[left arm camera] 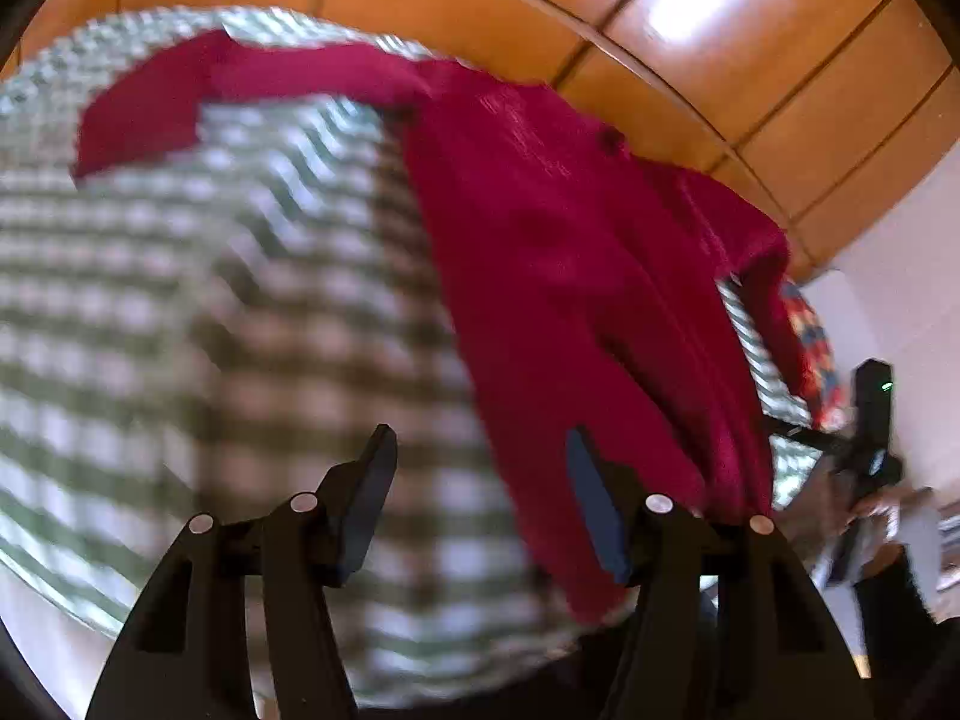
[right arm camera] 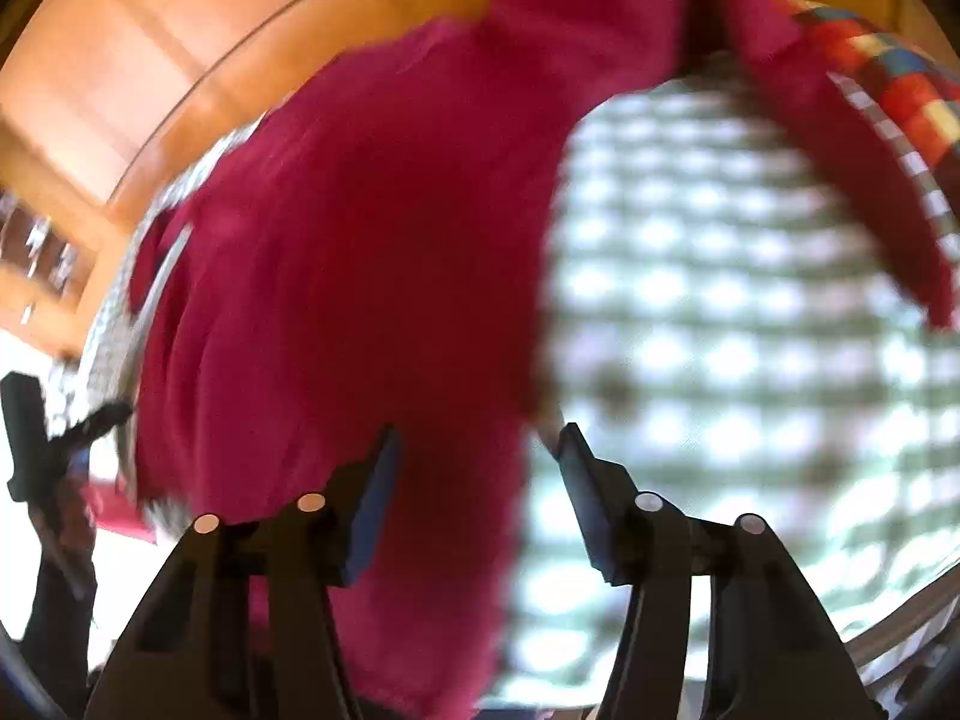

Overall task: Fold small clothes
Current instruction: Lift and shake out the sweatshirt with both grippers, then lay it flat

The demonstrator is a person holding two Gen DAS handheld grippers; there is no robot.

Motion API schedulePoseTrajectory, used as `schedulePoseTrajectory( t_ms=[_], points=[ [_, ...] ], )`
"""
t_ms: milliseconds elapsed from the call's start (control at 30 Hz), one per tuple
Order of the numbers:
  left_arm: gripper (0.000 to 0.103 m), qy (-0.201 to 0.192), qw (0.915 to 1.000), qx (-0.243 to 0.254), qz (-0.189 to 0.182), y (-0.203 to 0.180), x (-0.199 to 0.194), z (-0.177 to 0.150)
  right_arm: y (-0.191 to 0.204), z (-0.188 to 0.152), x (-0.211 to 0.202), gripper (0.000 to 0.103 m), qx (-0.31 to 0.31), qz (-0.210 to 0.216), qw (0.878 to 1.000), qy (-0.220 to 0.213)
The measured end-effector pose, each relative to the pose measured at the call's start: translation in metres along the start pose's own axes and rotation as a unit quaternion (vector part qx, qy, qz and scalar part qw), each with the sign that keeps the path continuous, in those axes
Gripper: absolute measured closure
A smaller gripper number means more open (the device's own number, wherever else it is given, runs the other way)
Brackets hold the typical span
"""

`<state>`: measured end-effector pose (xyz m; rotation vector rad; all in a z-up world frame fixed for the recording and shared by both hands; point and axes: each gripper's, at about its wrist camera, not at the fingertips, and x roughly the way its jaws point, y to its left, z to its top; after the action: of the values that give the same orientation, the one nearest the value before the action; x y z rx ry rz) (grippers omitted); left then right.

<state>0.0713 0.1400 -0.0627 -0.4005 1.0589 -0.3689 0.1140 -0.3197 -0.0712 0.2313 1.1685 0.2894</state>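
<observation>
We look down on a table covered by a green-and-white checked cloth (left arm camera: 180,312), blurred by motion. Behind the table's far edge runs an orange wooden panelled wall (left arm camera: 750,78). At the table's far right corner, as the left wrist view shows it, lies a multicoloured patchwork fabric (left arm camera: 816,348); part of it is hidden by the garment.

The task's thing, a red long-sleeved garment (left arm camera: 558,252), lies spread on the cloth toward the right side of the table in the left wrist view, one sleeve stretched across toward the far left corner. Its lower end hangs at or over the near edge — the blur keeps us from telling which.

Our left gripper (left arm camera: 480,498) has its jaws spread apart with nothing pinched; checked cloth shows in the gap, and the right finger (left arm camera: 591,504) overlaps the garment's edge, though contact cannot be told.

Our right gripper (right arm camera: 477,498) is likewise spread, gripping nothing — the garment's edge runs through the gap between its fingers, pads not pressing on it. In the left wrist view it appears at the right, carried by a hand (left arm camera: 876,510).
</observation>
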Motion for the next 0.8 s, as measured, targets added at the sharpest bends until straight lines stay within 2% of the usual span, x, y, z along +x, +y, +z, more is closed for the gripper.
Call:
schedulePoseTrajectory(
  t_ms=[67,100,133,167,233,267,333,400,500,600,700,767,800],
  points=[
    [0.046,0.009,1.0,-0.002,-0.002,-0.01,0.012,-0.009,0.016,-0.011,0.006,0.06,-0.024,-0.006,1.0,0.005],
    [0.048,0.009,0.9999,-0.004,-0.004,-0.014,0.016,-0.011,0.021,-0.013,0.007,0.07,-0.033,-0.017,0.999,0.004],
    [0.058,0.007,0.9999,-0.003,-0.009,-0.018,0.018,-0.013,0.025,-0.013,0.008,0.085,-0.041,-0.023,0.999,0.003],
    [0.074,0.008,0.9998,-0.001,-0.017,-0.023,0.022,-0.012,0.029,-0.012,0.007,0.092,-0.048,-0.022,0.999,0.002],
    [0.096,0.014,0.9998,0.008,-0.012,-0.03,0.029,-0.009,0.037,-0.008,0.001,0.094,-0.066,-0.035,0.997,-0.004],
    [0.097,0.009,0.9998,0.019,-0.001,-0.034,0.027,-0.007,0.041,-0.008,-0.004,0.094,-0.075,-0.038,0.996,-0.011],
    [0.097,-0.006,0.9997,0.025,-0.005,-0.036,0.014,-0.002,0.043,-0.006,-0.022,0.094,-0.082,-0.036,0.995,-0.034],
    [0.097,-0.03,0.9992,0.024,-0.014,-0.03,-0.014,0.001,0.039,-0.002,-0.049,0.094,-0.077,-0.037,0.994,-0.066],
    [0.098,-0.056,0.998,0.026,0.006,-0.016,-0.049,0.003,0.023,-0.001,-0.075,0.094,-0.066,-0.038,0.994,-0.084],
    [0.097,-0.043,0.9986,0.008,0.03,0.01,-0.057,-0.008,0.011,-0.014,-0.065,0.094,-0.064,-0.048,0.995,-0.054],
    [0.097,-0.001,0.9976,-0.004,0.069,0.024,-0.034,-0.023,0.009,-0.025,-0.033,0.094,-0.073,-0.073,0.995,-0.015],
    [0.089,0.013,0.996,-0.011,0.087,0.026,-0.024,-0.029,0.007,-0.028,-0.022,0.093,-0.076,-0.084,0.994,0.001],
    [0.086,0.012,0.9962,-0.015,0.085,0.027,-0.025,-0.031,0.008,-0.027,-0.023,0.083,-0.078,-0.083,0.993,0.001]
  ],
)
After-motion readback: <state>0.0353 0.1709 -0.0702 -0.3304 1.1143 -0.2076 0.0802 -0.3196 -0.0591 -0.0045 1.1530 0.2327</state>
